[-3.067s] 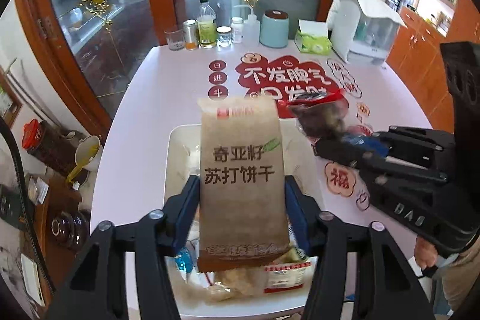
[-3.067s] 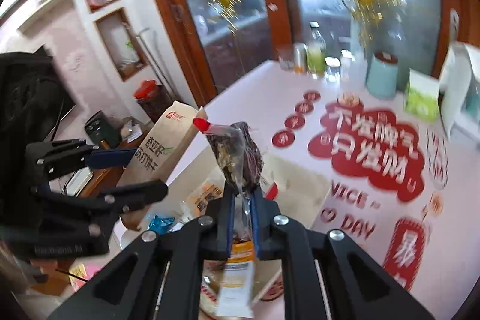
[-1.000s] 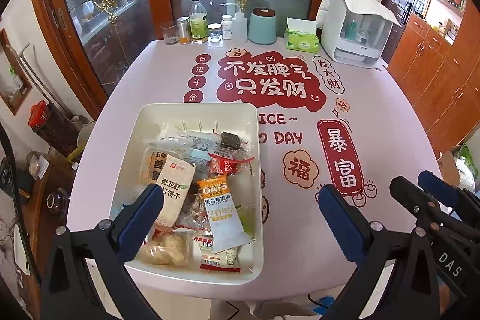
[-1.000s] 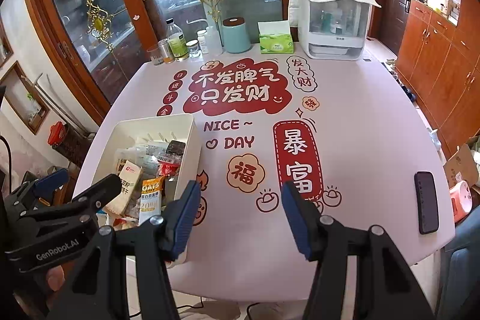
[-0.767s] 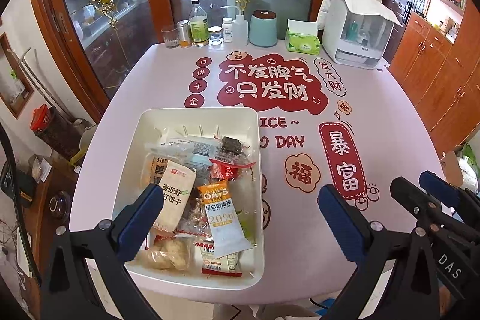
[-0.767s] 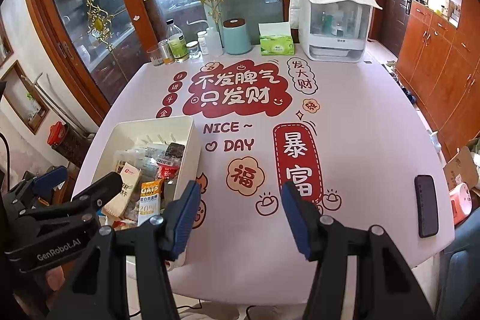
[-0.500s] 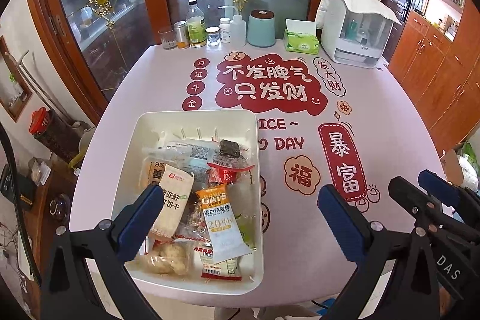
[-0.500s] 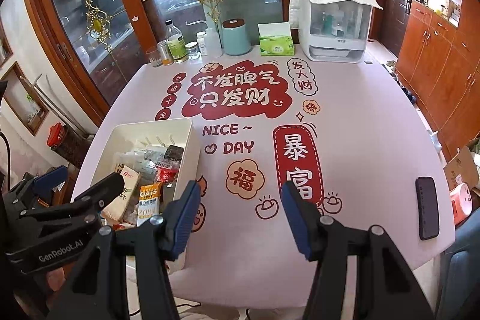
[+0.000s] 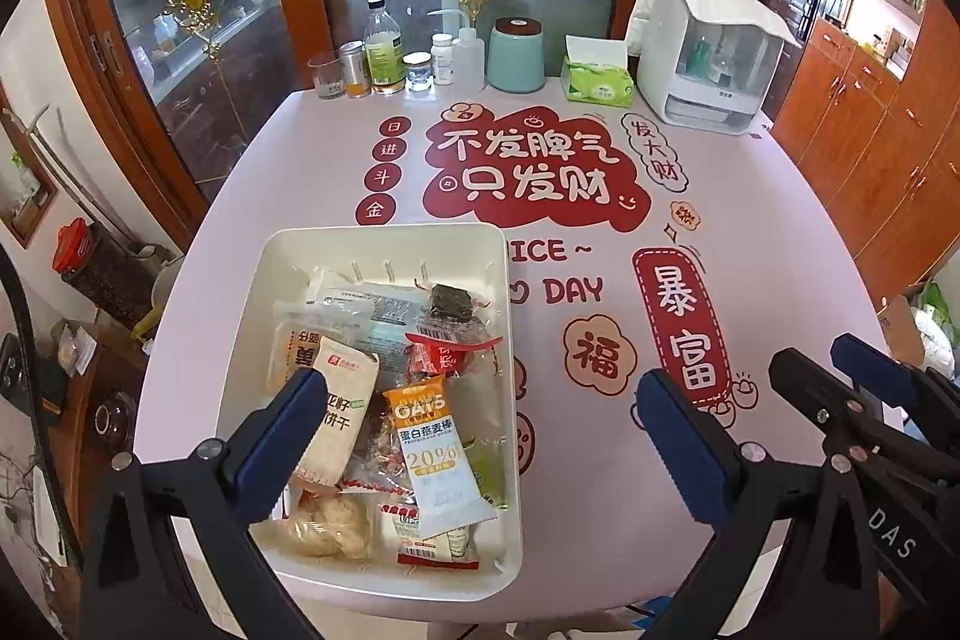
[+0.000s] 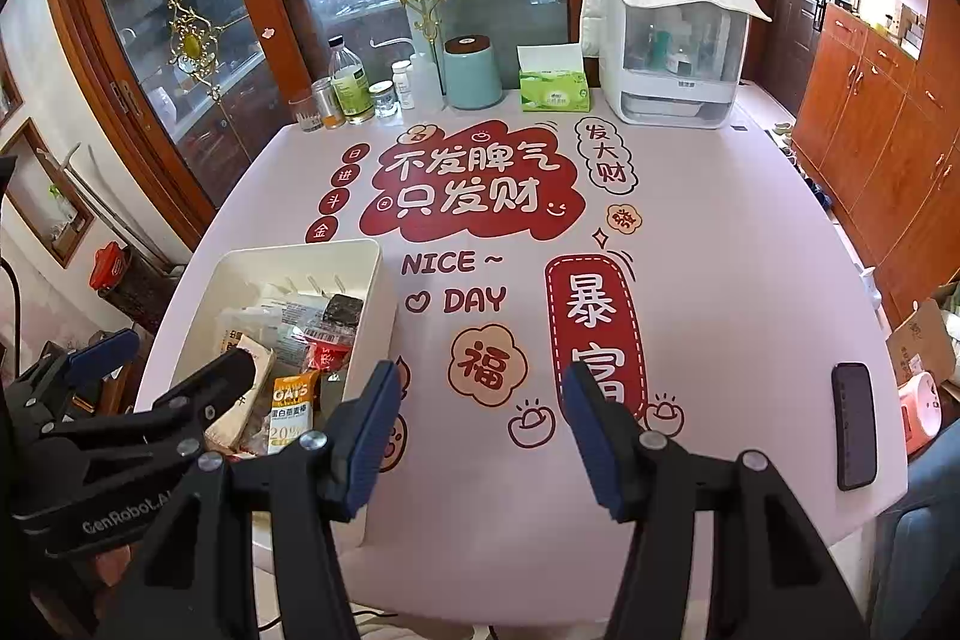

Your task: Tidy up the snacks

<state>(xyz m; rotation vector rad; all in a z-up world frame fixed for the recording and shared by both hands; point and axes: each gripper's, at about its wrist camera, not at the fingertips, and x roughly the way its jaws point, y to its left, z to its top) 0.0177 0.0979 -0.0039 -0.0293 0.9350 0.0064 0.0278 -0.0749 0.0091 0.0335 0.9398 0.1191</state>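
Note:
A white bin (image 9: pixel 384 244) (image 10: pixel 384 292) sits at the table's near left and holds several snack packets, among them a brown cracker pack (image 9: pixel 342 400), an OATS bar (image 9: pixel 435 454) (image 10: pixel 291 409) and a red-topped bag (image 9: pixel 444 352). My left gripper (image 9: pixel 480 430) is open and empty, held above the bin's near right side. My right gripper (image 10: pixel 480 424) is open and empty above the table to the right of the bin. The left gripper also shows in the right wrist view (image 10: pixel 162 370), over the bin.
Bottles, jars and a glass (image 9: pixel 384 58), a teal canister (image 9: pixel 516 55), a green tissue pack (image 9: pixel 597 79) and a white appliance (image 9: pixel 708 52) line the table's far edge. A black phone (image 10: pixel 852 424) lies near the right edge.
Three seconds ago each gripper was shut on a snack; now both are open and empty, and the snacks lie in the bin. Over the last second both views have barely shifted.

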